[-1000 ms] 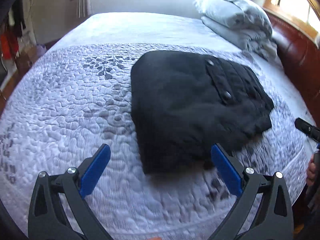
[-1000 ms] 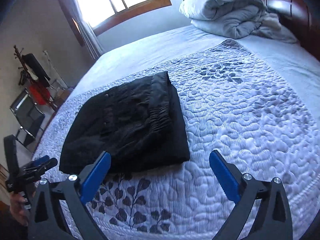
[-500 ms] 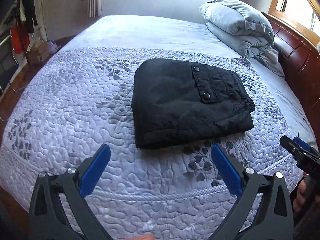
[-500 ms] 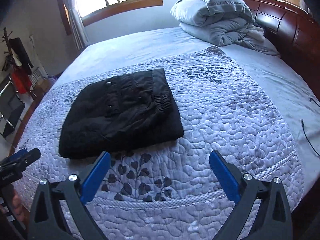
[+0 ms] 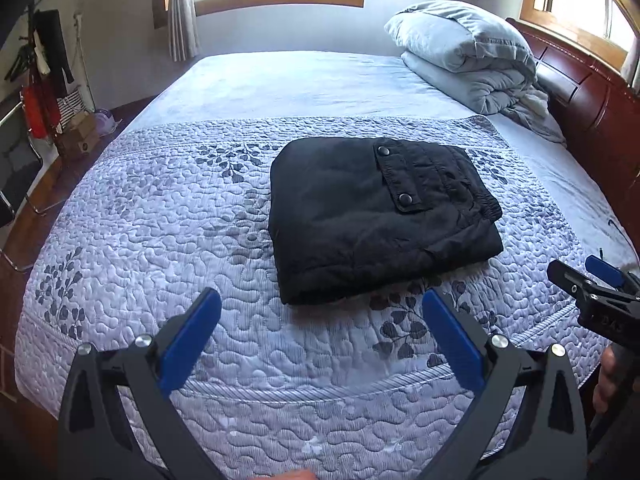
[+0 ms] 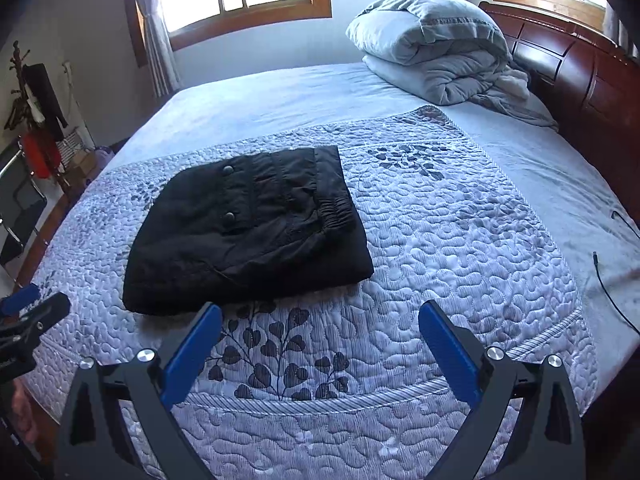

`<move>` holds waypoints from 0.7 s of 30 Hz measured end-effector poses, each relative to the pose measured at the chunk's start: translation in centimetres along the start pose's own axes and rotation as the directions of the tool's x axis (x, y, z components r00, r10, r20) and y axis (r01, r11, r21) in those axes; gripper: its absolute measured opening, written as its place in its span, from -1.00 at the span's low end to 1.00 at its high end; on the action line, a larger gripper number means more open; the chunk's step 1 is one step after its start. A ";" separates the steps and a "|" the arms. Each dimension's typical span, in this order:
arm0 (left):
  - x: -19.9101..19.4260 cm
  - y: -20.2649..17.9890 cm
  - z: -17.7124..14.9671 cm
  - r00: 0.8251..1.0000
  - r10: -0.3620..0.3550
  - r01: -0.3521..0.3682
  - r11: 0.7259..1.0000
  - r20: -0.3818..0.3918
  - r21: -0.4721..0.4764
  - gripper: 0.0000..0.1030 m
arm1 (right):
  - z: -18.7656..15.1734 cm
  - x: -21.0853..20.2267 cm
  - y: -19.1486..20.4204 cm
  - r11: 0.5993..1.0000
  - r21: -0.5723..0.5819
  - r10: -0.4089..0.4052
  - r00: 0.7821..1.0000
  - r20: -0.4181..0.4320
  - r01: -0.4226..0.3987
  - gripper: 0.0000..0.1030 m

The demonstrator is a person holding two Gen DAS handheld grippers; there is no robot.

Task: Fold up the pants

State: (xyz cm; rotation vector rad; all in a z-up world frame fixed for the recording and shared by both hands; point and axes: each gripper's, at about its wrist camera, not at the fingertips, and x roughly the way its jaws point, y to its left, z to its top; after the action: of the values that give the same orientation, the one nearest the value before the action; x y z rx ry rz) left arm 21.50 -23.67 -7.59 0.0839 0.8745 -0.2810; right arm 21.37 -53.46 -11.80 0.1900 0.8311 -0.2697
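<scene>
The folded black pants lie ahead of both wide-spread grippers, nearer the left gripper than the right gripper, which holds nothing.

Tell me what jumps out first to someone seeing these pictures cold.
The folded black pants stand out first, a compact dark bundle with two snap buttons, lying in the middle of the pale quilted bedspread. Next, the open left claw and open right claw hang over the near edge of the bed, holding nothing. At the headboard end sits a rolled grey comforter.
</scene>
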 end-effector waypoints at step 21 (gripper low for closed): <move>2.1 0.1 -1.1 0.998 0.051 -0.051 0.998 -0.022 0.024 0.95 | 0.1 -0.1 -0.3 0.999 -0.020 -0.051 0.999 0.004 0.051 0.93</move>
State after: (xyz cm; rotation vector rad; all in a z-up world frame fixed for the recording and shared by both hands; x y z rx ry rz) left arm 22.04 -23.80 -9.91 0.1315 0.8901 -0.2431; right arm 21.26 -53.74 -11.66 0.1497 0.8356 -0.3091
